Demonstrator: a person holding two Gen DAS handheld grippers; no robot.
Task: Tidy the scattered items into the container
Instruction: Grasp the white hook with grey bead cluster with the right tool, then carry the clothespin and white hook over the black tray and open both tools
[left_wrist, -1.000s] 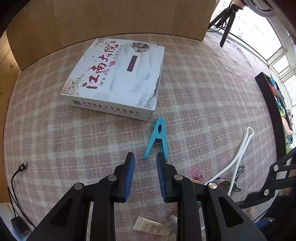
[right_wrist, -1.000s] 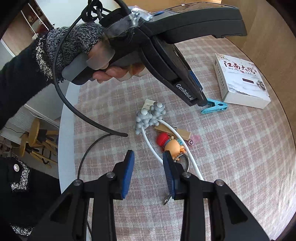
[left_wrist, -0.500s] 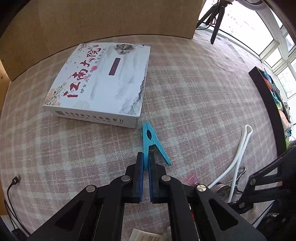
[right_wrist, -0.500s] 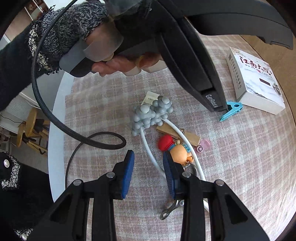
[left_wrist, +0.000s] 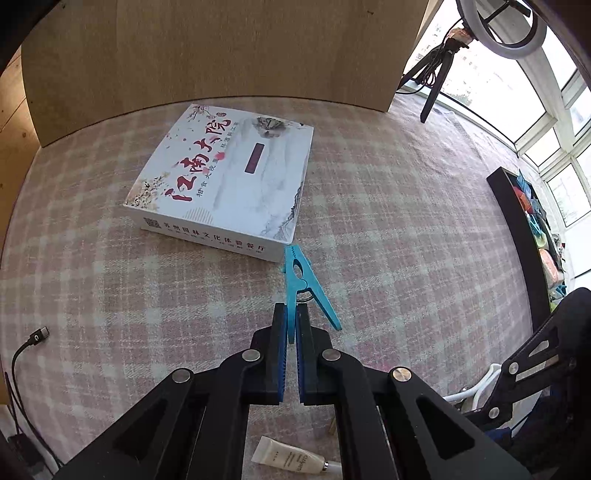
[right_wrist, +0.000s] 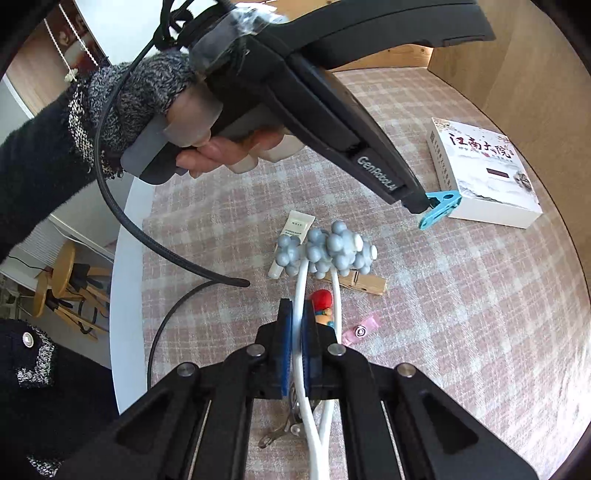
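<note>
Since a second ago both grippers have closed: the left gripper (left_wrist: 290, 325) now grasps the blue peg (left_wrist: 301, 280) by one leg, the right gripper (right_wrist: 298, 325) clamps the white massager (right_wrist: 301, 295) handle. Both items look ready for lifting toward the box (left_wrist: 229, 181) just ahead.

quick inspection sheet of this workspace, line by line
surface: pink plaid tablecloth on a white table.
job's things: blue clothespin, white massager, wooden clothespin, cream tube, red-capped figurine, pink tag.
clutter: printed box.
grippers: left tongs shut on blue clothespin; right tongs shut on the massager's white handle.
cables: black USB cable.
surroundings: wooden panel, ring light, windows.
</note>
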